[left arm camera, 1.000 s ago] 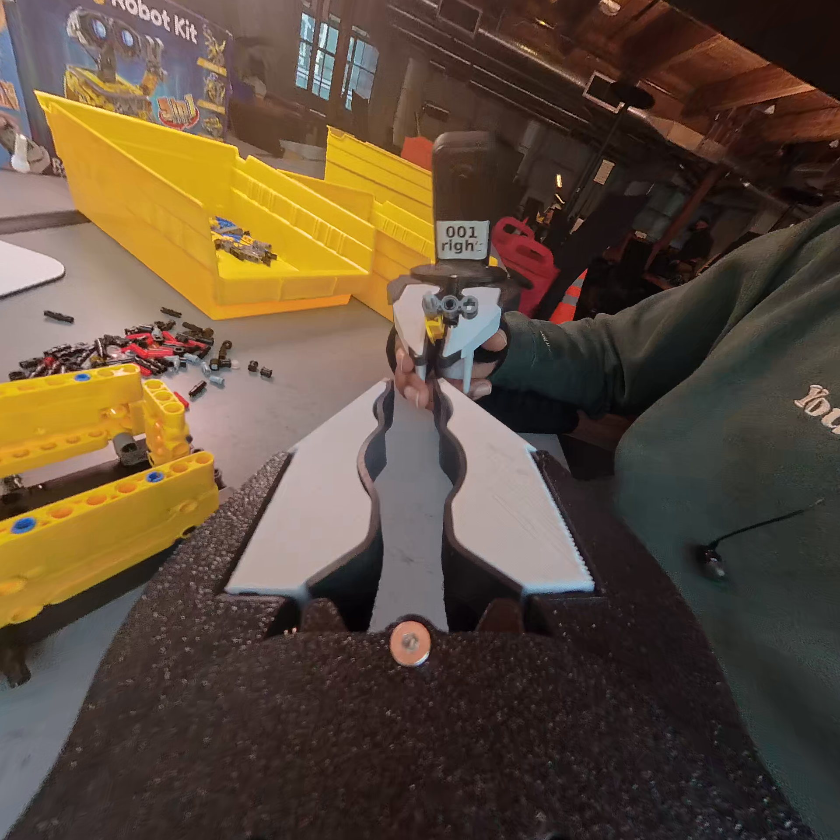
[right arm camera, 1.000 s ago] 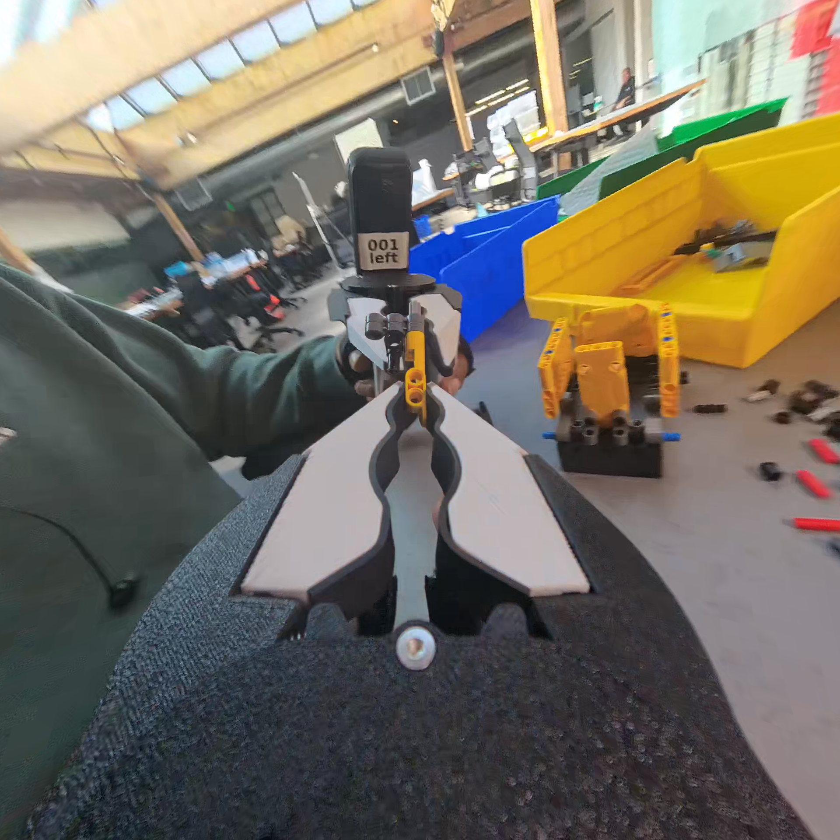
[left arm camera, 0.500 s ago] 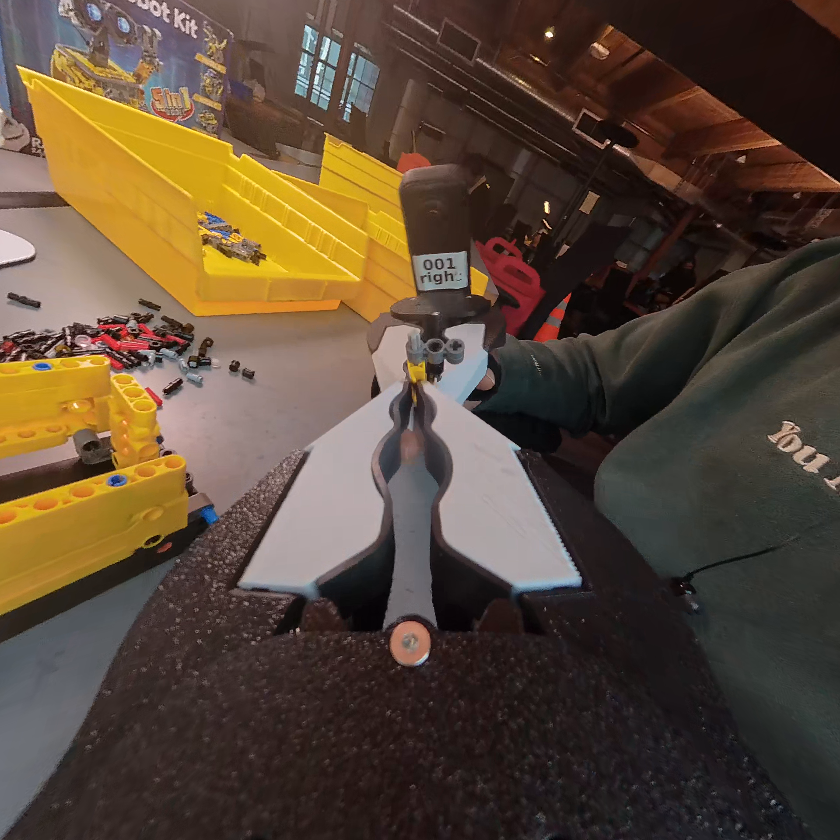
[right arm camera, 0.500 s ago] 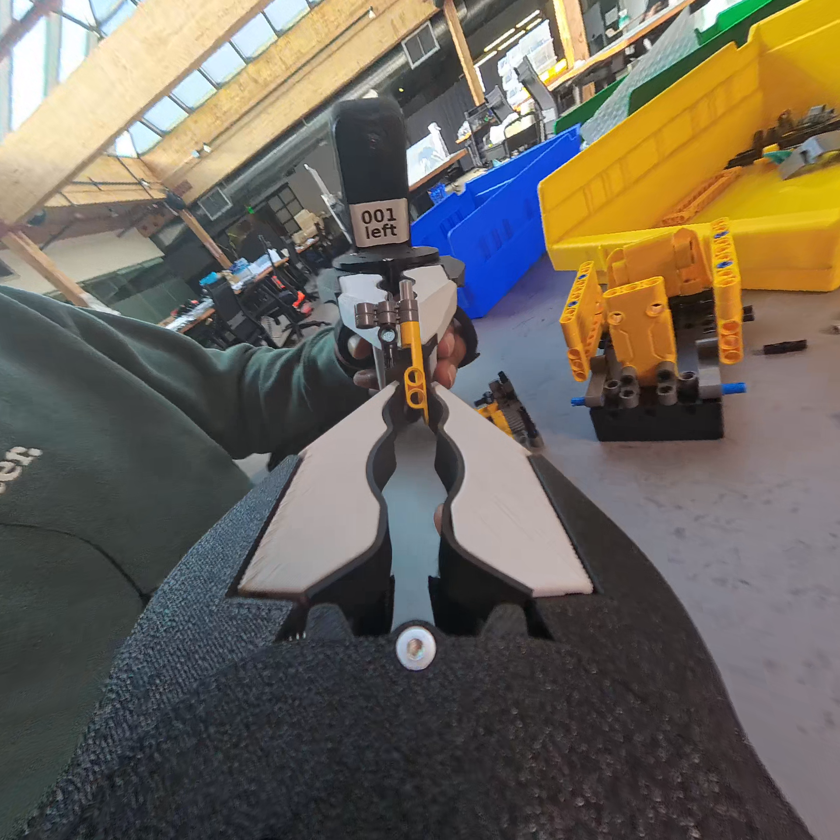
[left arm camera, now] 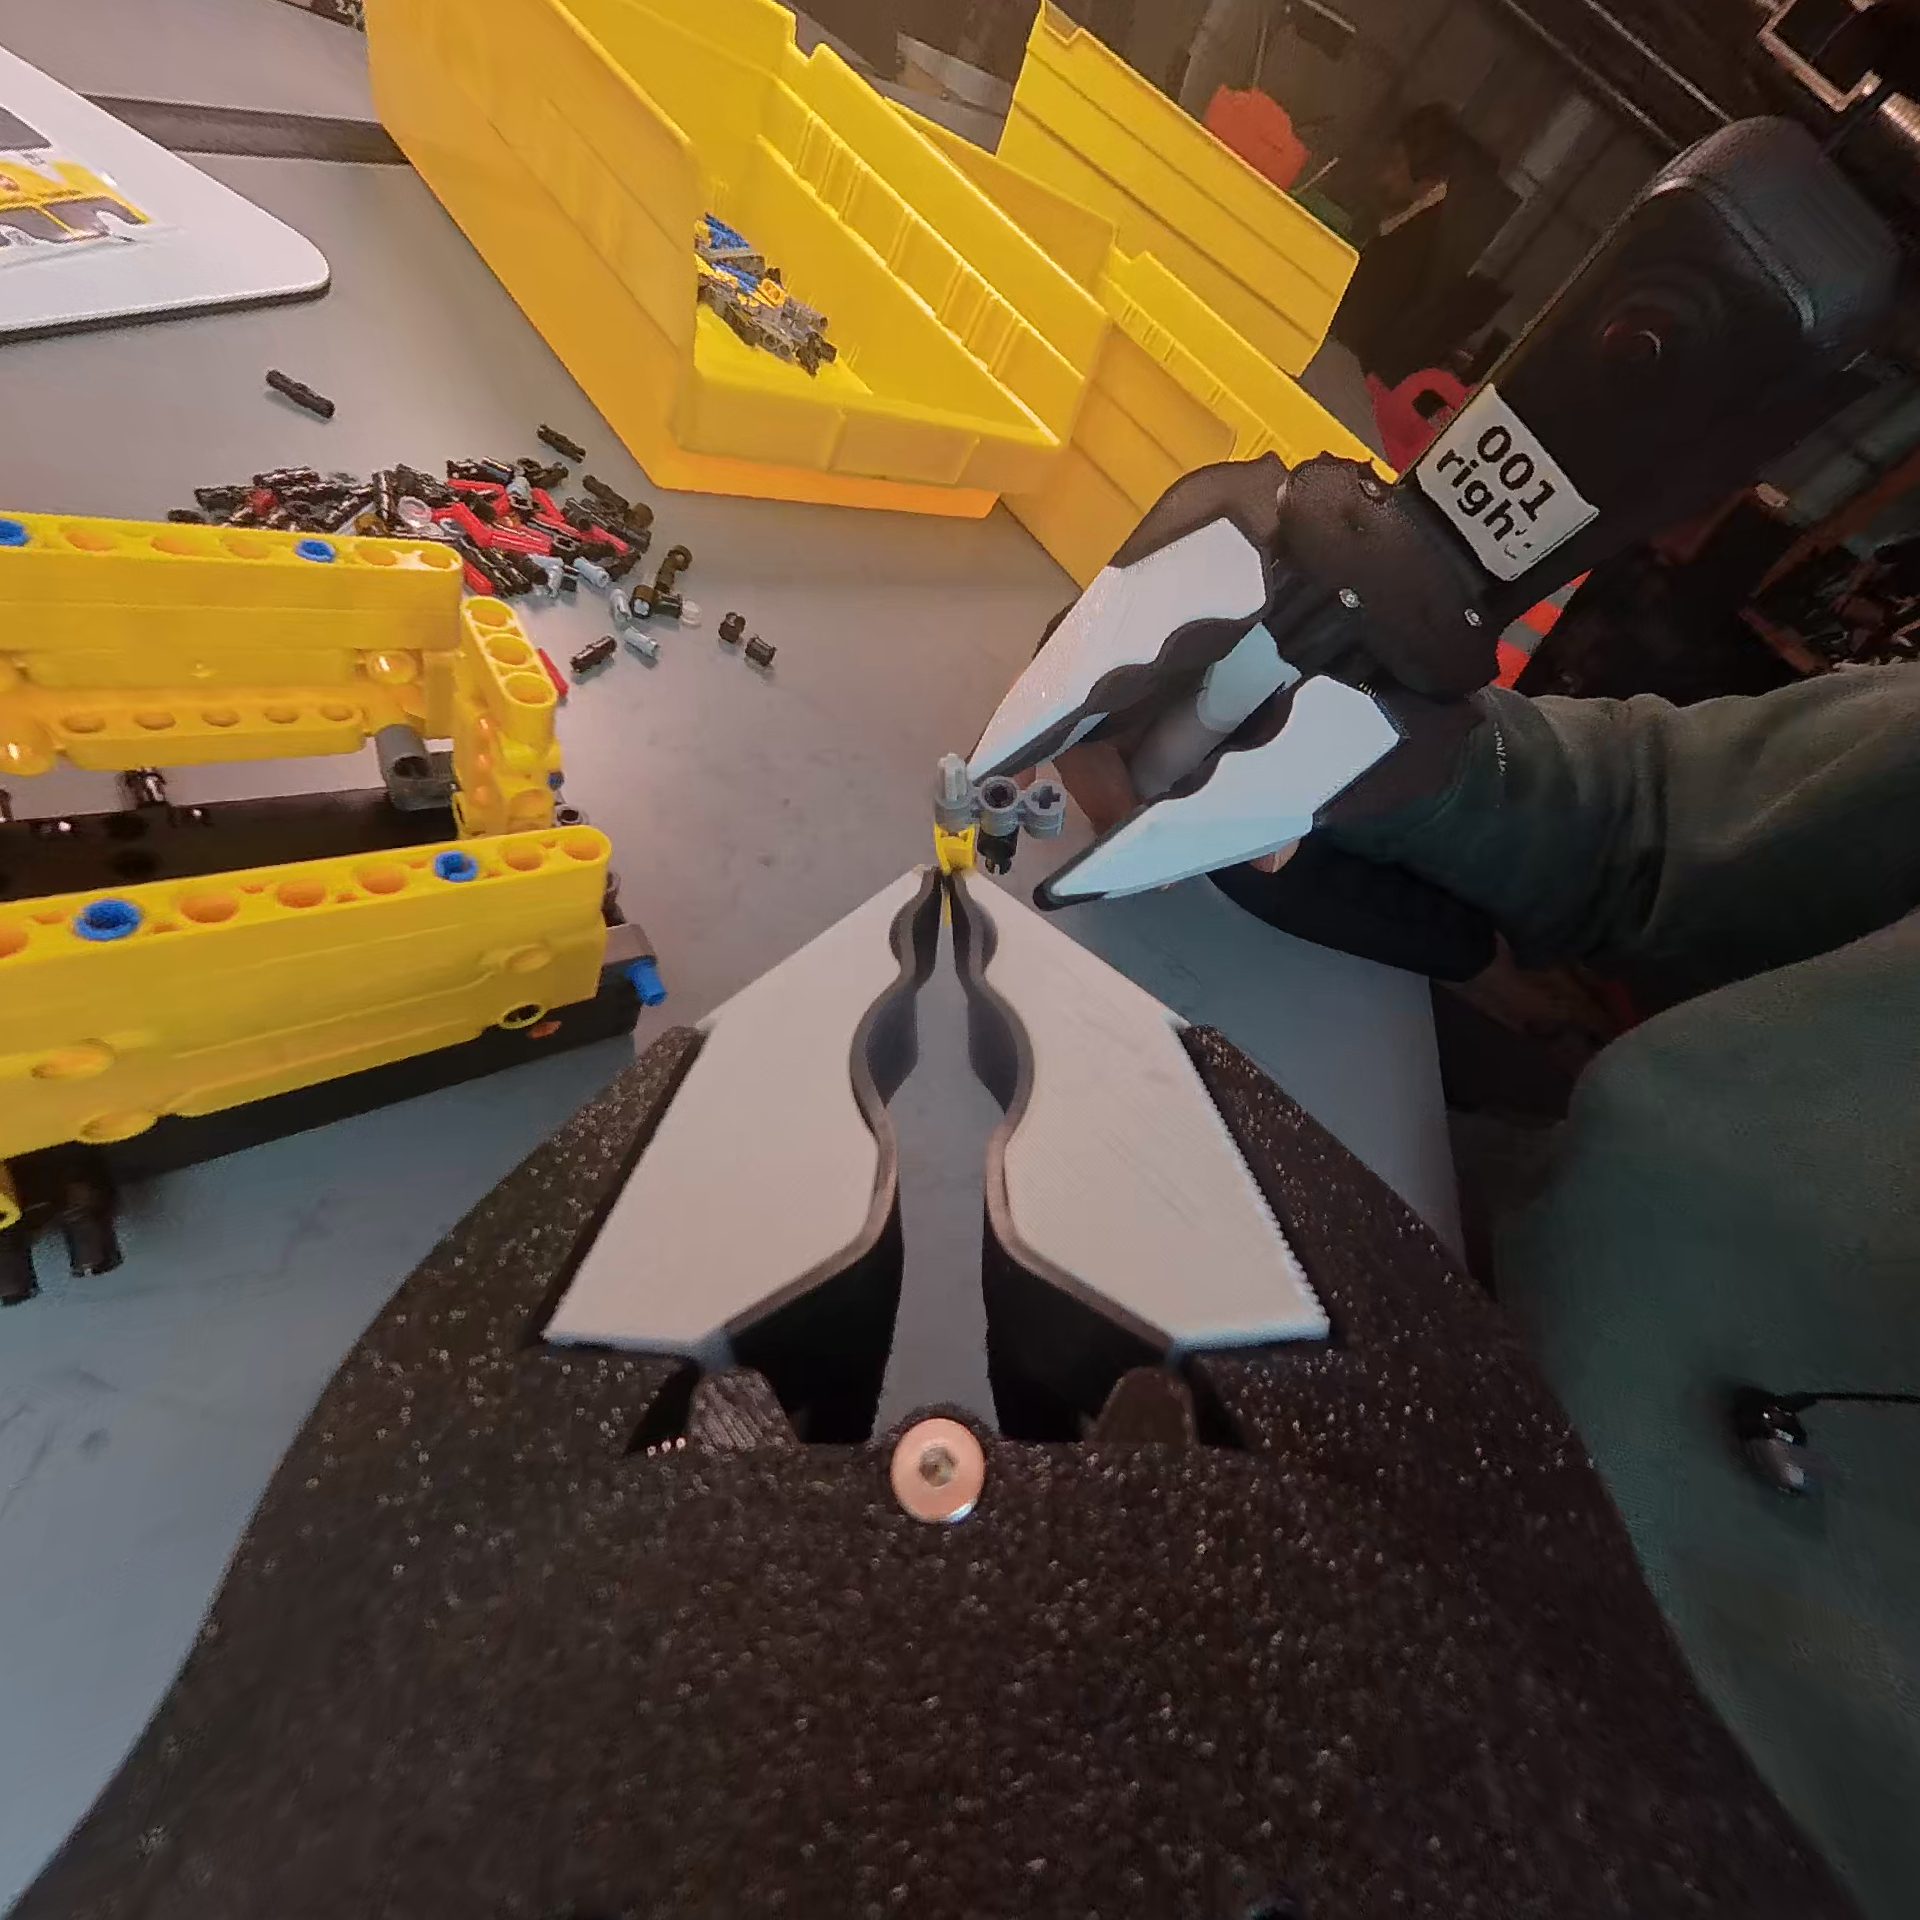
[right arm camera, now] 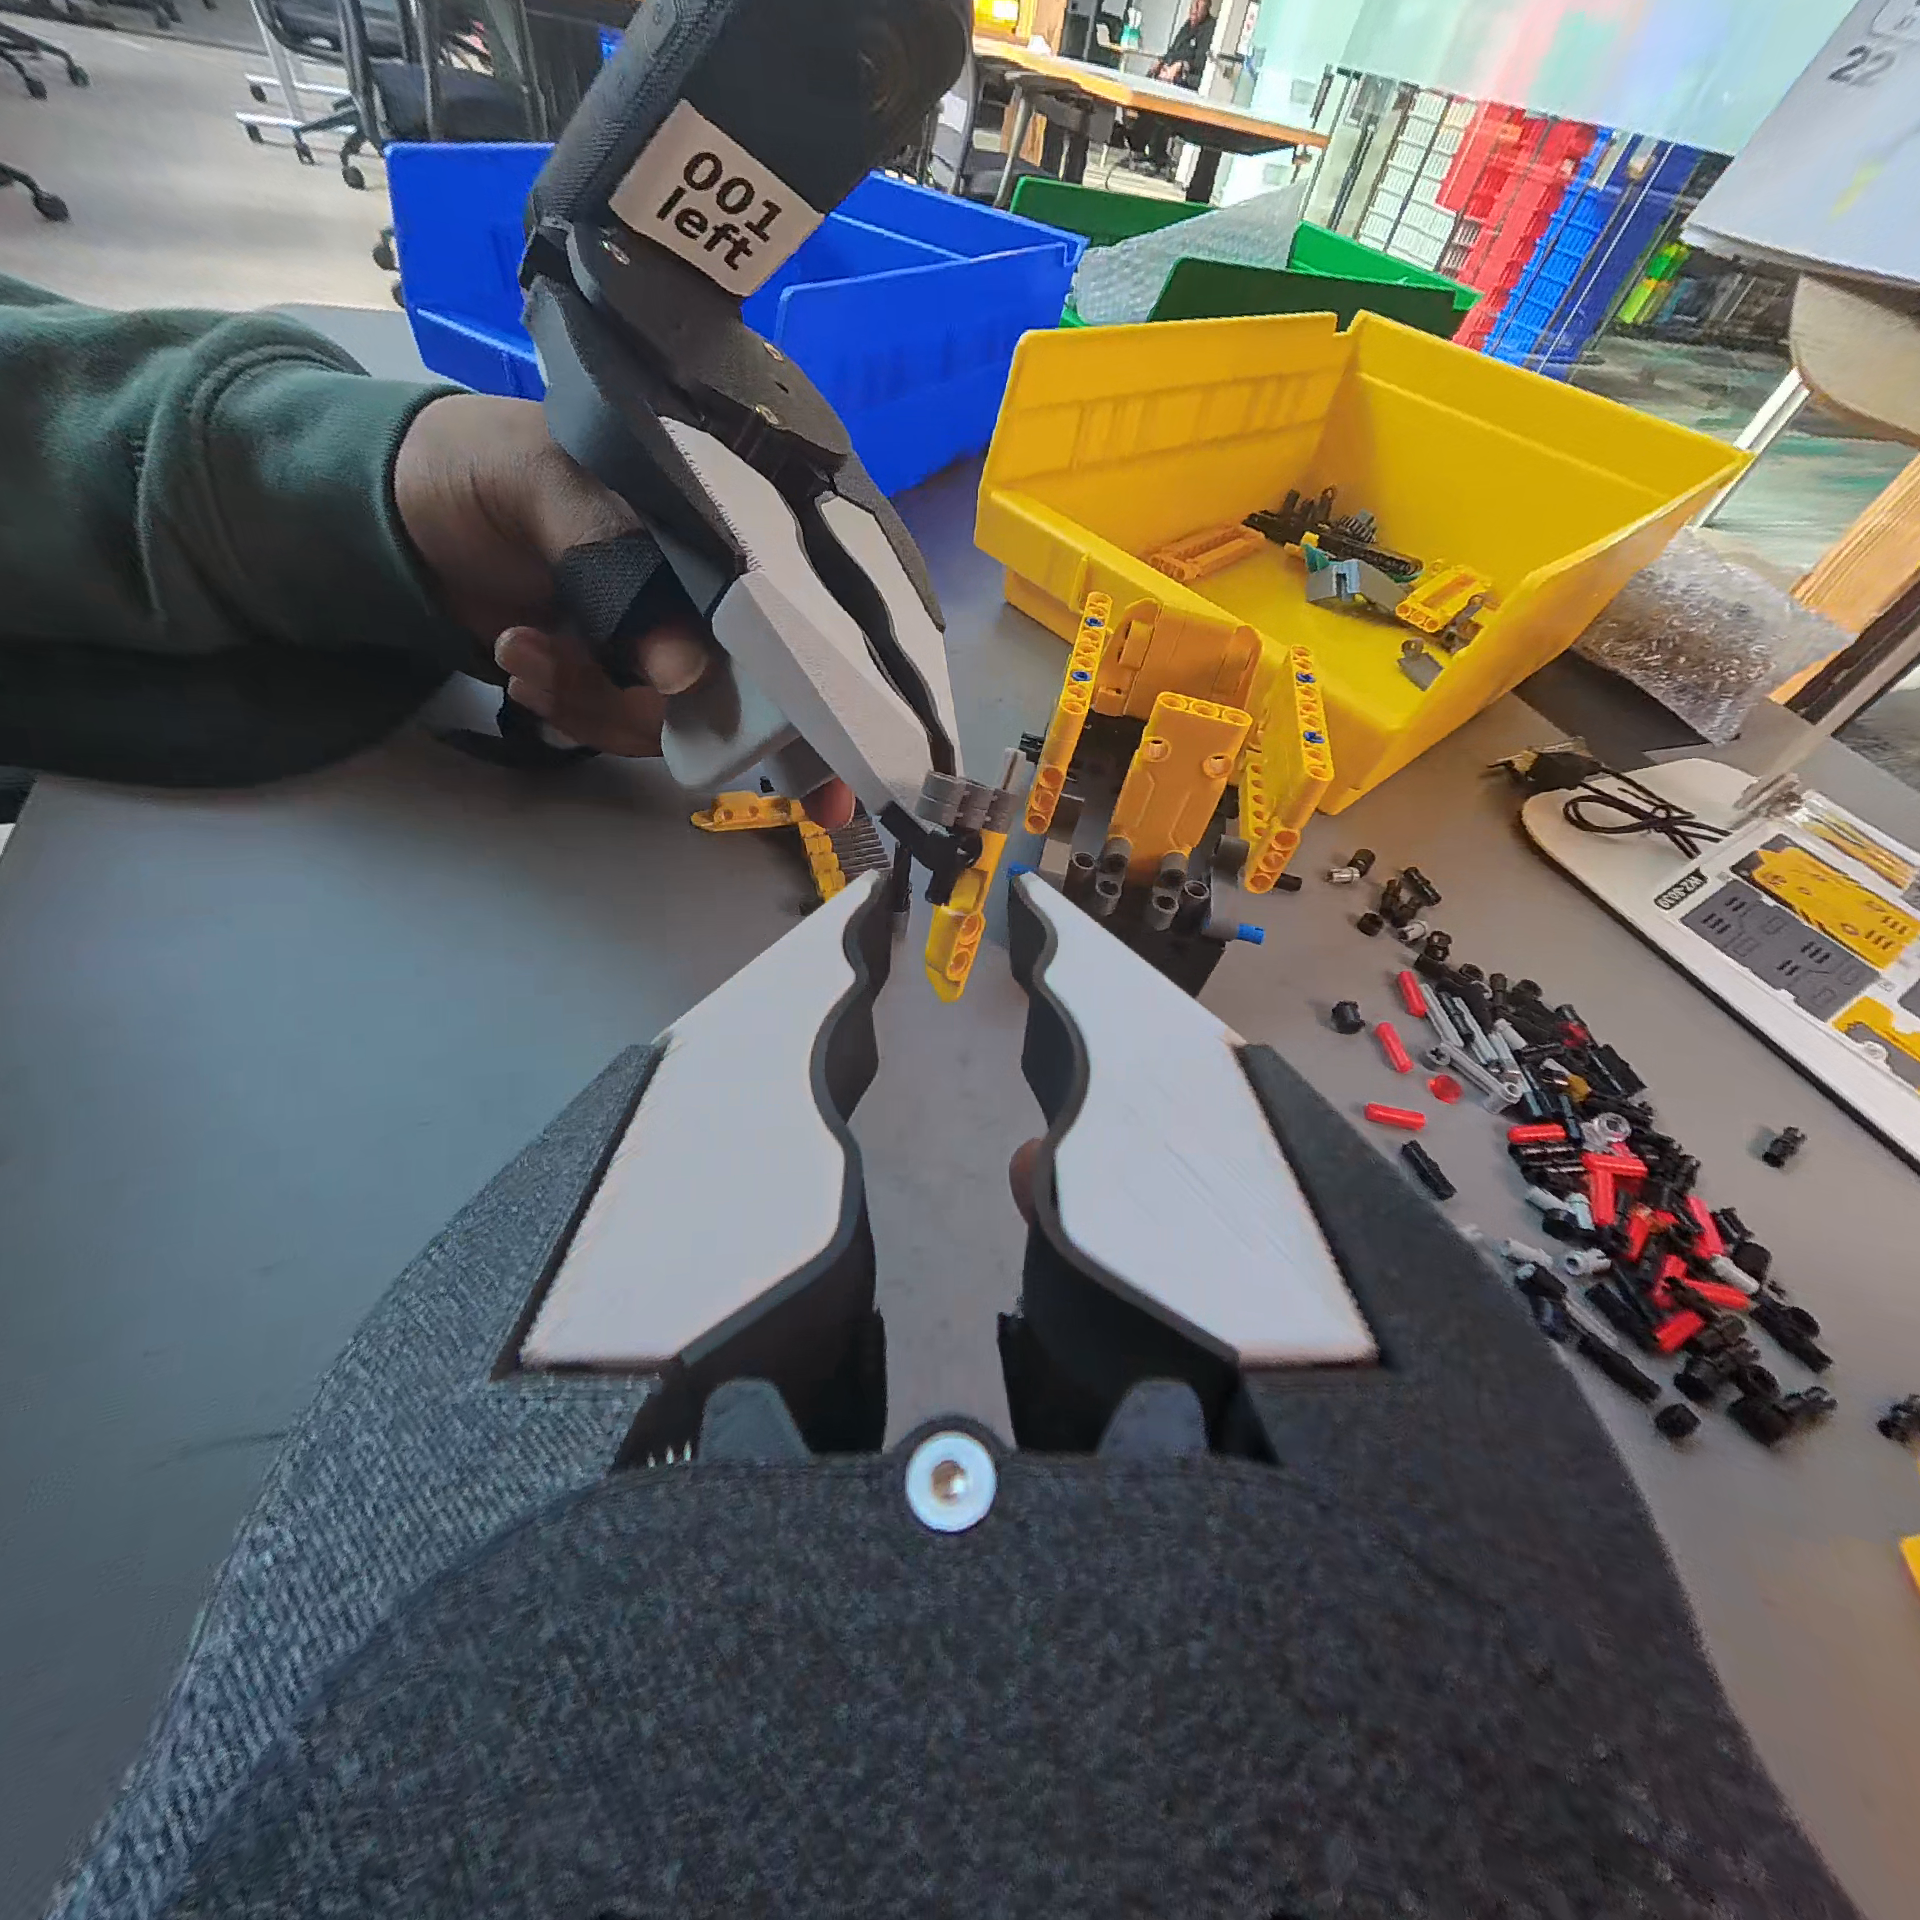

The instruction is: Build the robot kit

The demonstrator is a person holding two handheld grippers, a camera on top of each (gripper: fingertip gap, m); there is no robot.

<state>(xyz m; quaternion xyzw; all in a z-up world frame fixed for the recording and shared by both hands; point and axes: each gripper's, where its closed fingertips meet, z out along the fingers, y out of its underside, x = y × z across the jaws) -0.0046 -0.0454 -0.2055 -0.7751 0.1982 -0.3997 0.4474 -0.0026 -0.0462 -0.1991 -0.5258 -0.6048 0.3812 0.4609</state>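
Observation:
My left gripper is shut on a small yellow beam that carries grey connectors and a black pin. In the right wrist view the left gripper comes in from the upper left, and the yellow beam hangs below its tips. My right gripper is open, its fingers either side of the beam without touching it. In the left wrist view the right gripper is spread around the grey connectors. Both are just above the grey table.
A yellow beam model on a black base stands close by. A pile of black, red and grey pins lies beside it. Yellow bins, a blue bin and an instruction sheet stand farther back. My two grippers' fingertips are within a few centimetres of each other.
My left gripper closed on the small assembly that the right gripper held. The right gripper has since opened and let go. Both grippers tilted down toward the table.

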